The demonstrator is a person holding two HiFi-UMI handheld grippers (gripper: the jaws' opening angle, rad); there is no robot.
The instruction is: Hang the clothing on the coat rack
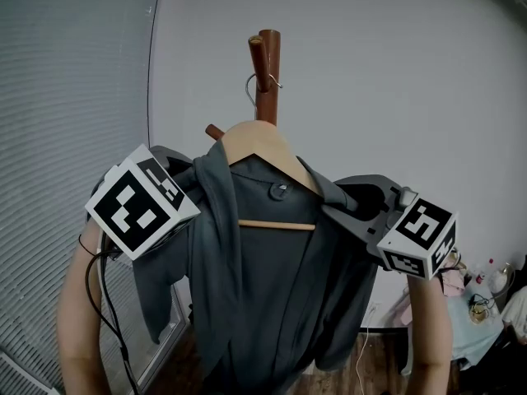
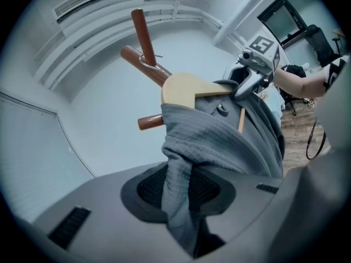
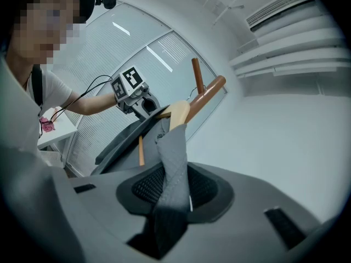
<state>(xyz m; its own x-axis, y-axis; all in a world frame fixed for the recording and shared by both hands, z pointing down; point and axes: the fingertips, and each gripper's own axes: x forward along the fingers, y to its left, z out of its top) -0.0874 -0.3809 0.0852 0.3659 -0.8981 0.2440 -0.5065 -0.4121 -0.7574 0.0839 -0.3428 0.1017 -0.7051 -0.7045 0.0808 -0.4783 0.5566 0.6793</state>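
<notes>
On the coat rack point(image 1: 268, 97) the hanger point(image 1: 259, 142) seems hooked, the garment point(image 1: 272, 286) is pinched by the left gripper point(image 1: 183, 169) and right gripper point(image 1: 346, 200), and only release is left.

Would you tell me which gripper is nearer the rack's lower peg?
Left. The left gripper holds the jacket just below the peg; the right gripper holds its other shoulder, across the hanger.
</notes>
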